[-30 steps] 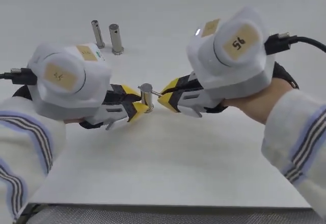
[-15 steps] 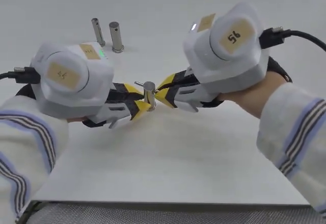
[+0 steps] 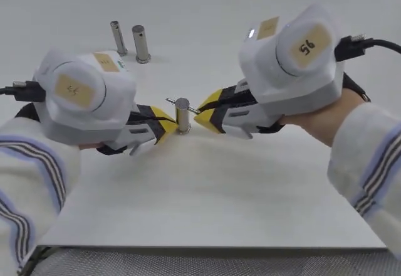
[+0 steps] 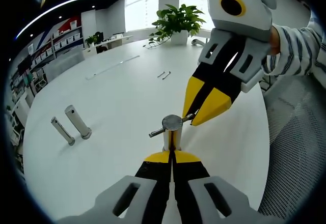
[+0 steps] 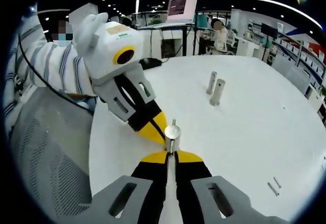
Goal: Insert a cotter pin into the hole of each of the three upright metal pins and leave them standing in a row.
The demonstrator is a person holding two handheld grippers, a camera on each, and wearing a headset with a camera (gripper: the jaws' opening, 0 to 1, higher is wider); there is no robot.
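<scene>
left gripper clenched on the metal pin, right gripper pinching the cotter pin through it

in the head view the metal pin stands upright on the white table, between the two grippers. the left gripper comes in from the left, and its yellow-tipped jaws are closed on the pin's lower shaft, close to the table top. the right gripper comes in from the right, a little higher, with its jaws squeezed together on one end of the cotter pin. the cotter pin lies roughly level and passes through the hole just under the pin's head. its free end sticks out on the left gripper's side.

in the left gripper view that gripper's own jaws grip the shaft. the cotter pin pokes out to the left of the head, and the right gripper meets it from the upper right.

two other metal pins stand upright side by side at the far left of the table, well apart from the grippers. spare cotter pins lie on the table farther off, and a potted plant sits at the far edge.
</scene>
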